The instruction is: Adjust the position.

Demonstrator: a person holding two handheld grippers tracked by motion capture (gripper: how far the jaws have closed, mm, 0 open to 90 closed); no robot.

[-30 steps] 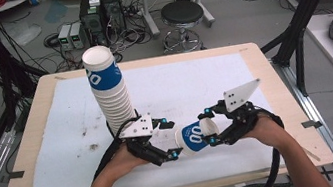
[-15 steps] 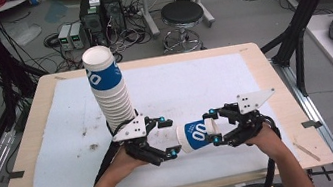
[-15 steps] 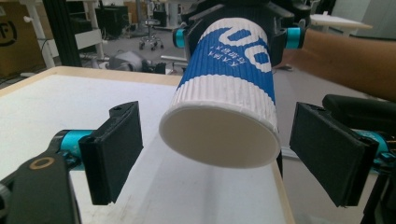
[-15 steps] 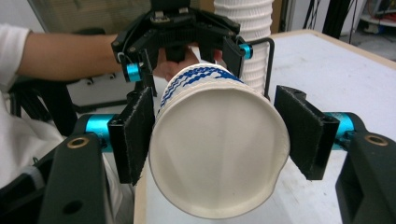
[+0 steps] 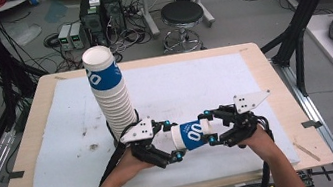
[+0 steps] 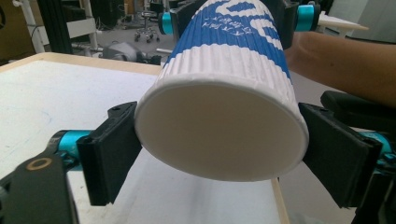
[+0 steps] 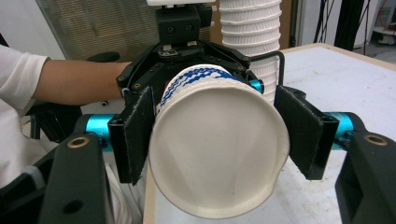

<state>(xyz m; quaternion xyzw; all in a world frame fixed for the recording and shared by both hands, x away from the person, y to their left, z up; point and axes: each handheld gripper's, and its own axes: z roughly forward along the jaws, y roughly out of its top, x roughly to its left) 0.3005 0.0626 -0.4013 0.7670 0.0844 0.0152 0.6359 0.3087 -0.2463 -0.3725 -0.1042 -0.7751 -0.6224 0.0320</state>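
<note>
A blue-and-white ribbed paper cup lies on its side in the air, held between my two grippers just above the white mat. My left gripper is shut on its white base end, both pads touching the sides. My right gripper is shut on the blue mouth end. In the right gripper view the cup's open rim is slightly squashed between the pads. A tall leaning stack of the same cups stands on the mat just behind my left gripper.
The wooden table edge frames the mat. The front edge runs close under both forearms. The cup stack rises right behind the left gripper's body. Stool, cables and black frame posts stand beyond the table.
The right gripper has levelled out and carried the cup leftwards. The left gripper's jaws now hold the cup's base, so both grippers grip it.
</note>
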